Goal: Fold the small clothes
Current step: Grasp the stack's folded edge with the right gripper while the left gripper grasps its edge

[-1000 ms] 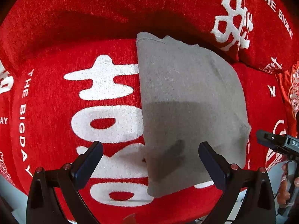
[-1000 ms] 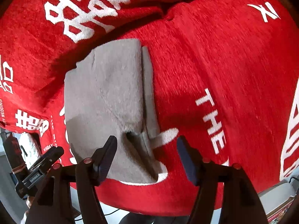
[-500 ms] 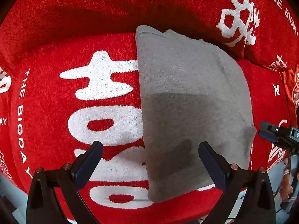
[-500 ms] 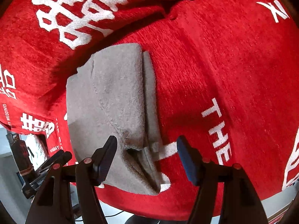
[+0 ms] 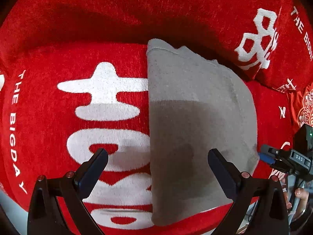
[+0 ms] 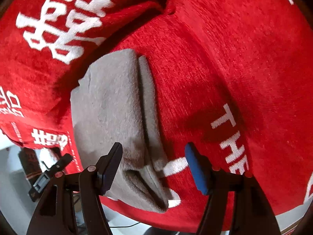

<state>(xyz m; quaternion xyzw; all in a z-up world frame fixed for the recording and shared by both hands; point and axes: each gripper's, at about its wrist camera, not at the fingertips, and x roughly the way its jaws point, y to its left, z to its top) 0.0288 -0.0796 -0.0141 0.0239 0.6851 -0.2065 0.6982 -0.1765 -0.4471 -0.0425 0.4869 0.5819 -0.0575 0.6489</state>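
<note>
Fabric fills both views: a folded grey fleece garment (image 5: pixel 195 117) lies flat on a red plush cover (image 5: pixel 58 49) printed with large white characters and the words "THE BIGDAY" in white letters. In the left wrist view the garment's straight folded edge runs top to bottom down the middle of the frame, with its rounded side curving off to the right and its lower half in shadow. The left gripper (image 5: pixel 157 168) hangs above that lower part with its black fingers (image 5: pixel 93 170) spread wide and nothing clasped; one finger is over the white print beside the garment, the other over the grey cloth. At the right edge of this view the right gripper (image 5: pixel 283 159) shows its blue pad close beside the garment's rounded edge, and part of a person's hand (image 5: pixel 299 193) appears below it. In the right wrist view the garment (image 6: pixel 109 105) shows stacked layers along one side, with a pocket-like opening at its near corner. The right gripper (image 6: pixel 154 168) is spread apart over that corner, gripping nothing, its dark finger over the grey cloth and its blue-padded finger (image 6: pixel 195 170) over the red cover. The left gripper (image 6: pixel 50 174) is visible low at the left edge there.
</note>
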